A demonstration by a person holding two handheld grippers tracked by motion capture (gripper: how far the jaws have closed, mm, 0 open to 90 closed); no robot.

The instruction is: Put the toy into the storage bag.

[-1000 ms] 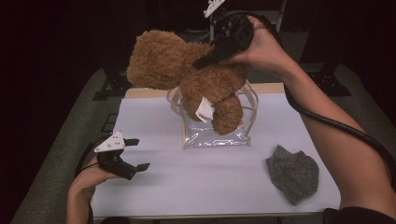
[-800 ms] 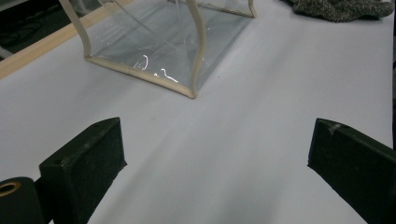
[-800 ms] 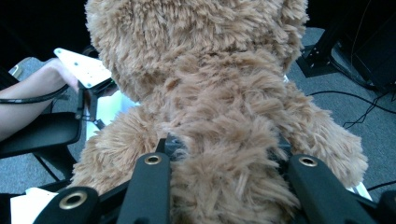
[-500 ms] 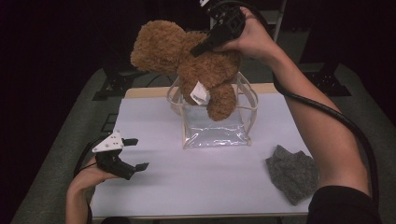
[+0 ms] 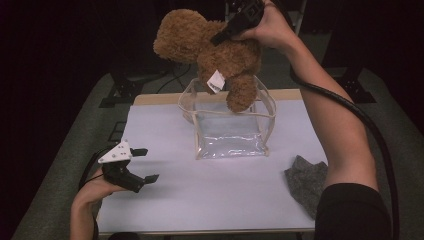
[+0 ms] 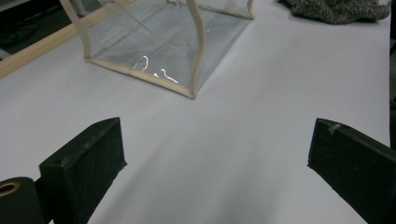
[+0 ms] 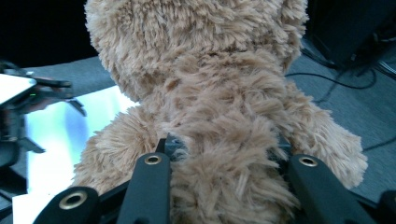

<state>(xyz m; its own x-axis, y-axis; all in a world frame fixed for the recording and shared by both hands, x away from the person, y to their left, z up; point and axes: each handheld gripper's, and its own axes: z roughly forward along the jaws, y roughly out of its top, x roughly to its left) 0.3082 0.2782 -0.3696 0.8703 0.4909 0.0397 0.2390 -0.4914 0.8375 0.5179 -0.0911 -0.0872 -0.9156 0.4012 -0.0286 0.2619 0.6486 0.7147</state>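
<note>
**Bear held high over the clear bag**

My right gripper point(image 5: 223, 36) was clamped on the back of one brown teddy bear point(image 5: 220, 55), its jaws sunk into the fur on either side of the body. I held the bear in the air above the far edge of the desk point(image 5: 210, 200), tilted, one foot hanging just over the open mouth of the single clear bag point(image 5: 230, 132). A white tag point(image 5: 216, 81) dangled from the bear's side.

The bag stood upright at the far middle of the desk, its far rim close to the desk's far edge. Left of it and all along the near side the white surface lay bare, giving wide room to move.

My left gripper point(image 5: 145, 164) rested low at the near left, close to the left edge, its jaws spread wide with nothing between them, well apart from the bag.

One grey cloth point(image 5: 306, 181) lay crumpled at the near right, close to the right edge, beside my right forearm.
</note>
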